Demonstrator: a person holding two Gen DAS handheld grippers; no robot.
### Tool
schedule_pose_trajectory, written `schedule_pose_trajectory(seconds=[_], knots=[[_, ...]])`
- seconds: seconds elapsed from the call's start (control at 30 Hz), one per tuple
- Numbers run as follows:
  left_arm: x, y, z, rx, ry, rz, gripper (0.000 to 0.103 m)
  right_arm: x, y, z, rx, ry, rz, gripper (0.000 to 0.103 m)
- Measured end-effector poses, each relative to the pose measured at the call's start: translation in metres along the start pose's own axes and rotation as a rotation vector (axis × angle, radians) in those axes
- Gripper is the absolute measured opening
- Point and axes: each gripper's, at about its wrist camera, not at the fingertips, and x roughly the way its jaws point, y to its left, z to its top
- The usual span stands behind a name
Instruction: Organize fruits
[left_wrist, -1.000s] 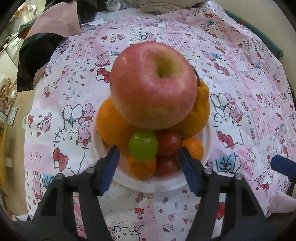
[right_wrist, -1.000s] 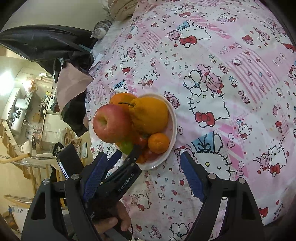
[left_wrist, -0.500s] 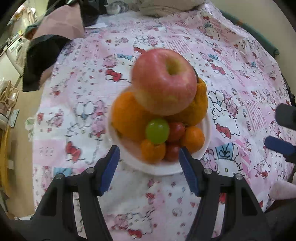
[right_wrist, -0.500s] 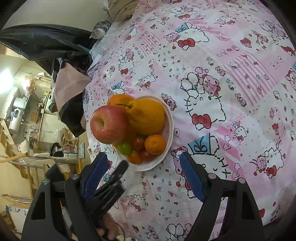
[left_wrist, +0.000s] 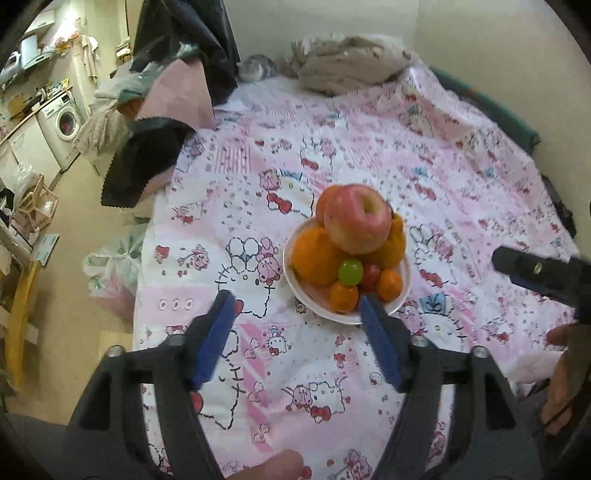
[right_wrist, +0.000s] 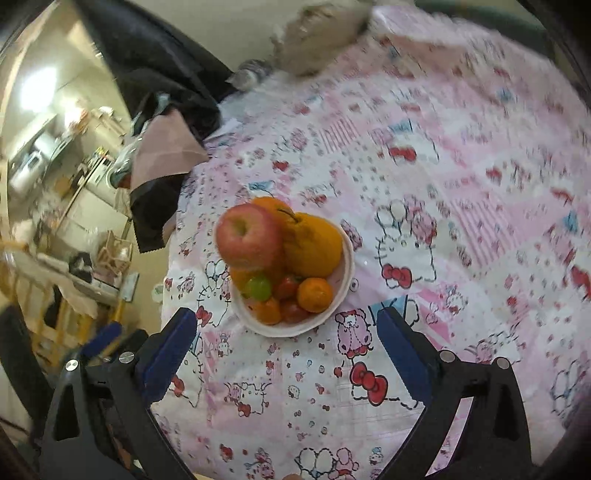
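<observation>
A white plate on the pink cartoon-print bedspread is heaped with fruit. A red apple tops the pile, with a large orange, a knobbly orange citrus, a green grape, small tomatoes and small mandarins. My left gripper hovers short of the plate, its jaws opening with nothing between them. My right gripper also hangs above the plate's near edge, jaws opening and empty; it shows at the right of the left wrist view.
The bedspread covers a bed. Dark and pink cloths hang over its far left corner; a rumpled grey blanket lies at the head. Plastic bags sit on the floor left of the bed. A washing machine stands beyond.
Both grippers have pulled back and risen, so the plate looks smaller and farther. Both pairs of jaws stand wider. The right view has rolled and is blurred.
</observation>
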Motion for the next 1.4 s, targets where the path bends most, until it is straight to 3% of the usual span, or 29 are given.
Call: schedule_pose_trajectory(seconds=[0.4,0.53,0.67,1.0,1.4], knots=[[-0.04,0.022,-0.021,-0.04,-0.144,-0.022,0.103,-0.033,0.039,-0.042,-0.178,-0.178,-0.134,0.103],[-0.039,0.021,-0.024,-0.039,-0.148,-0.052,0.103,-0.028,0.047,-0.054,-0.215,-0.226,-0.177,0.103],[-0.04,0.022,-0.024,-0.05,-0.179,-0.027,0.103,-0.025,0.052,-0.056,-0.256,-0.283,-0.242,0.103],[-0.025,0.021,-0.029,-0.05,-0.141,-0.02,0.103,-0.018,0.05,-0.054,-0.253,-0.271,-0.264,0.103],[-0.03,0.018,-0.028,-0.04,-0.162,-0.03,0.103,-0.021,0.048,-0.053,-0.238,-0.275,-0.264,0.103]])
